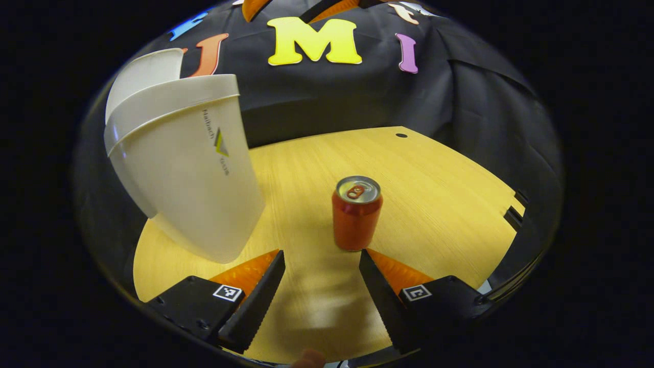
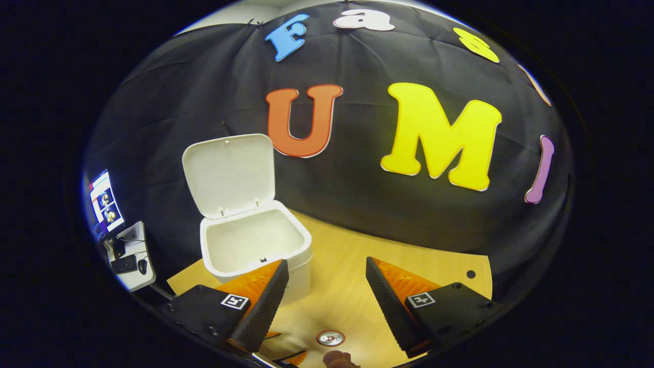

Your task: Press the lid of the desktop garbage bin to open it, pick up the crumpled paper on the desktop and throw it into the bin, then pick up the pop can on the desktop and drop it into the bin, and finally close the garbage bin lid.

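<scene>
A red pop can [image 1: 356, 212] stands upright on the wooden table [image 1: 444, 204], just beyond my left gripper [image 1: 322, 258], which is open and low over the table with nothing between its fingers. The white garbage bin [image 1: 189, 184] stands close on the left with its lid [image 1: 143, 76] raised behind it. In the right gripper view the bin [image 2: 255, 245] has its lid [image 2: 230, 174] upright and its inside wall looks bare. My right gripper [image 2: 327, 271] hangs open above the table [image 2: 347, 286], to the right of the bin. The can's top [image 2: 330, 338] lies far below it.
A small hole [image 1: 401, 135] marks the table's far side, and its right edge has notches [image 1: 513, 214]. Past the booth's left side stand a monitor [image 2: 106, 203] and a small desk with a keyboard [image 2: 130, 258]. A fingertip [image 2: 340, 359] pokes in at the bottom.
</scene>
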A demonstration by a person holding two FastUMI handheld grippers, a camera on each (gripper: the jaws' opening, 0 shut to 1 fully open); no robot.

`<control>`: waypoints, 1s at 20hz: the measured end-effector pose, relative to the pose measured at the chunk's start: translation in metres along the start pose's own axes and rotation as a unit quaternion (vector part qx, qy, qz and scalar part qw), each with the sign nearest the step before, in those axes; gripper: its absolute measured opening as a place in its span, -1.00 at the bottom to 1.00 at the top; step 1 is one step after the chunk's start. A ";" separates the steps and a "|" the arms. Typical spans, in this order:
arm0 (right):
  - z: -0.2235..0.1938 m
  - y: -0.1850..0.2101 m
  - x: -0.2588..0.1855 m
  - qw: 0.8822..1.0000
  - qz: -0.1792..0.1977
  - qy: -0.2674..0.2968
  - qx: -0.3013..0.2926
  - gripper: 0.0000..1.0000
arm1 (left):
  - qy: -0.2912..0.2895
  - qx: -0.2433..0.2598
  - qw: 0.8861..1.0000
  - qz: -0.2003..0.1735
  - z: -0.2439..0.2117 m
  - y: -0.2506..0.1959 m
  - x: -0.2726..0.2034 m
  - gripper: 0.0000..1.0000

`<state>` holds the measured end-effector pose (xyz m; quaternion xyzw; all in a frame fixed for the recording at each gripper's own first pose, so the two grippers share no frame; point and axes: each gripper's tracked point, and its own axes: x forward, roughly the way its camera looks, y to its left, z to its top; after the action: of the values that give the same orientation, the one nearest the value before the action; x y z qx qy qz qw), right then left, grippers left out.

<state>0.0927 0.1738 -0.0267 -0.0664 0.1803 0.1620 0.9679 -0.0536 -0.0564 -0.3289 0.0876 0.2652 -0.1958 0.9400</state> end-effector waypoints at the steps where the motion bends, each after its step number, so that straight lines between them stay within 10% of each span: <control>1: -0.007 -0.013 -0.004 1.000 -0.012 0.004 0.003 0.92 | -0.001 0.006 1.000 -0.003 0.001 -0.006 0.007 0.96; 20: -0.074 -0.088 -0.013 0.993 -0.079 0.080 0.029 0.92 | 0.017 0.010 1.000 0.000 0.009 -0.016 0.096 0.94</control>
<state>0.0867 0.0740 -0.0842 -0.0654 0.2561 0.0740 0.9616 0.0191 -0.1038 -0.3733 0.1008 0.2791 -0.1969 0.9344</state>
